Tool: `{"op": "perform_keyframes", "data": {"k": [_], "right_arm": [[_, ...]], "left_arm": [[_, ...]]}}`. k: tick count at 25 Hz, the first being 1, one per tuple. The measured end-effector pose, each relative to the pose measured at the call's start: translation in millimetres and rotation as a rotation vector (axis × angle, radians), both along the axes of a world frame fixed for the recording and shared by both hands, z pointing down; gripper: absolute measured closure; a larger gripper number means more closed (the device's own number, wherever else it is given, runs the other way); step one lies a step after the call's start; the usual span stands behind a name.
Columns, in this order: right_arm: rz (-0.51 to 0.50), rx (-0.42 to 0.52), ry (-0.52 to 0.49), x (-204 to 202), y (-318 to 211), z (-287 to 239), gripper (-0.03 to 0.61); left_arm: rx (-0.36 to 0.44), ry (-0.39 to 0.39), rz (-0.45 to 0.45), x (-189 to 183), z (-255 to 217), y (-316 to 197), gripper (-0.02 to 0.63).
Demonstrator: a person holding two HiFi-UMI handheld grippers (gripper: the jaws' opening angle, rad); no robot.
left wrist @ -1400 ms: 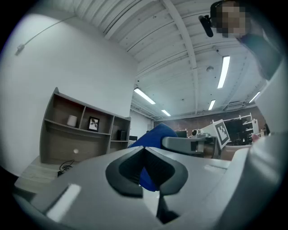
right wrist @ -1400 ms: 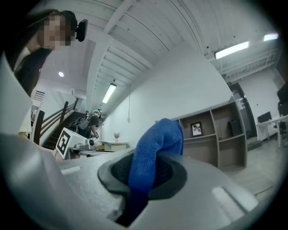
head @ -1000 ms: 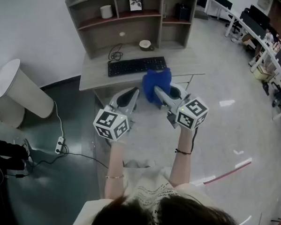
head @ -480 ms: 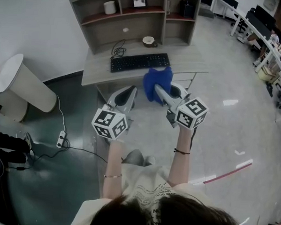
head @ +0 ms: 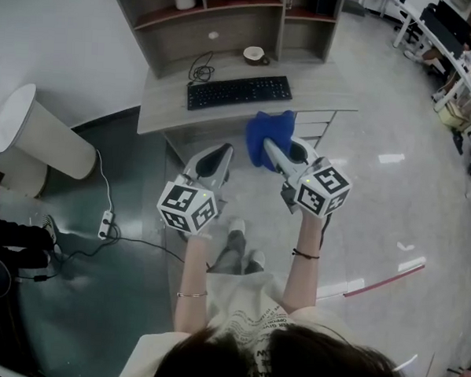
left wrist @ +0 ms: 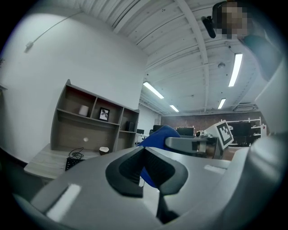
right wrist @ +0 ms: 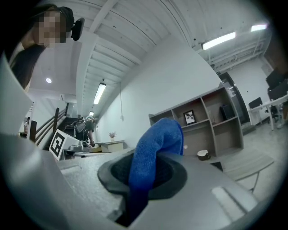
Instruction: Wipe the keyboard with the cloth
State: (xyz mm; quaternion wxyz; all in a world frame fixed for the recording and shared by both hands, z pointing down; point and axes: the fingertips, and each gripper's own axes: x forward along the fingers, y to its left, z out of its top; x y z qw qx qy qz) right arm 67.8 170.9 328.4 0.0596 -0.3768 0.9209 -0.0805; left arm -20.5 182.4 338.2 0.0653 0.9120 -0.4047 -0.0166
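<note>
The grey, black-padded left gripper (head: 222, 153) and right gripper (head: 267, 149) each carry a white cube (head: 187, 207) with black square markers at the rear. Behind them are a thin bracelet (head: 189, 296), a dark wristband (head: 304, 254) and a pale printed shirt (head: 248, 314).

shelf (head: 228, 32): top cropped | keyboard (left wrist: 72, 163): mostly behind left tongs (left wrist: 145, 152) | cloth (right wrist: 157, 139): end inside right tongs (right wrist: 144, 176)

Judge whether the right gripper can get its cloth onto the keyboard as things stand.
Probably yes: the right gripper holds the cloth just short of the keyboard, with only bare desk between them.
</note>
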Motion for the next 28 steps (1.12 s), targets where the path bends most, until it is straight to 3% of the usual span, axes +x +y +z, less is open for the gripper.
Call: {"op": "perform_keyframes", "data": {"k": [9, 28], "right_arm": [[0.059, -0.052, -0.017, -3.6, -39.1, 18.3, 0.526], [0.102, -0.049, -0.011, -9.4, -143.9, 28.0, 0.526]], "left_arm": [[-0.045, 0.012, 0.032, -7.7, 15.5, -40.3, 0.617], [-0.059, -0.008, 0.121, -5.7, 24.4, -159.8, 0.617]]}}
